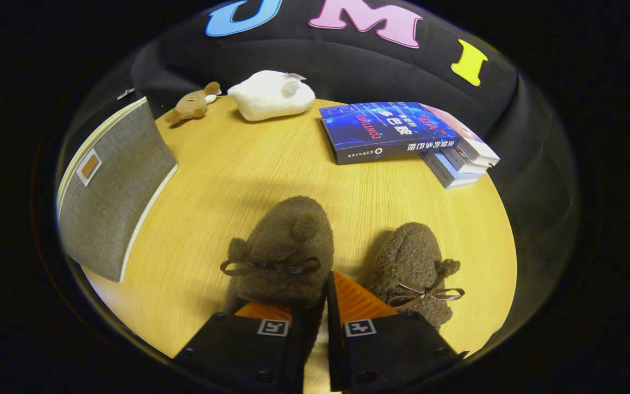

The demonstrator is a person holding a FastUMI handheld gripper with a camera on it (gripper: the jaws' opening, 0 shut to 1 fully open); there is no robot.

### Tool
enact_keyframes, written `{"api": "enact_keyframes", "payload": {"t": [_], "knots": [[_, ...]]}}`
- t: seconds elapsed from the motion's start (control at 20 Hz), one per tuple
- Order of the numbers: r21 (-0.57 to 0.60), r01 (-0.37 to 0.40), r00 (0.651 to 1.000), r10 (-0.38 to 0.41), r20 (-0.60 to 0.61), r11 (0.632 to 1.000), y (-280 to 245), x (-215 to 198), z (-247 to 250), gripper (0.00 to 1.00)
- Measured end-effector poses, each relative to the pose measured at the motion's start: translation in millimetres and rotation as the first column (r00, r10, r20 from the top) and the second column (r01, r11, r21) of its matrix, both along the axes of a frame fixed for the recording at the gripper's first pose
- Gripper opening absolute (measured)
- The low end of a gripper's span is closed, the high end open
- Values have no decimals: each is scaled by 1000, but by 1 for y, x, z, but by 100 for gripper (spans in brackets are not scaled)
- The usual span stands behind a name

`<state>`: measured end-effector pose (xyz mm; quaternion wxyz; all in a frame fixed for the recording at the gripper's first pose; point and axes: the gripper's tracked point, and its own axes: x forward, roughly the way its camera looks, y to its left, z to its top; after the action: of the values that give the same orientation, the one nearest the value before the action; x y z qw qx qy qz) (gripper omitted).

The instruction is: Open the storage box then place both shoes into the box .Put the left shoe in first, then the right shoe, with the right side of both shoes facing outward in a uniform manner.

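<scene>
Gripper view over a round wooden tabletop (227, 180). The gripper (326, 290) sits low over the near part of the tabletop with its two fingers drawn almost together, only a thin gap between them; the left finger overlaps the heel end of one shoe, but whether both fingers press on it cannot be told. Two fuzzy brown shoes, each with a small bow, lie just ahead of the fingers: the larger-looking shoe (285, 251) directly ahead and slightly left, the second shoe (413, 268) just beside the right finger. The grey fabric storage box (110, 186) stands well to the left, its lid closed. Beyond the shoes, at the far side, lie a stack of books (402, 137), a white plush toy (271, 96) and a small brown plush toy (192, 104).
</scene>
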<state>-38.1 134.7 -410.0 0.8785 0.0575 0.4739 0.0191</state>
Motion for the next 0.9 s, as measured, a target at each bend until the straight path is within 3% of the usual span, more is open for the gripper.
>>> {"api": "enact_keyframes", "payload": {"t": [0.1,0.2,0.55,0.9], "knots": [[7,-8,1000,8,0,1000,1,-4,2,8],[31,-13,1000,13,-6,999,5,-11,10,6],[165,-29,998,18,68,986,32,-8,100,6],[298,-90,982,35,187,950,87,38,221,5]]}}
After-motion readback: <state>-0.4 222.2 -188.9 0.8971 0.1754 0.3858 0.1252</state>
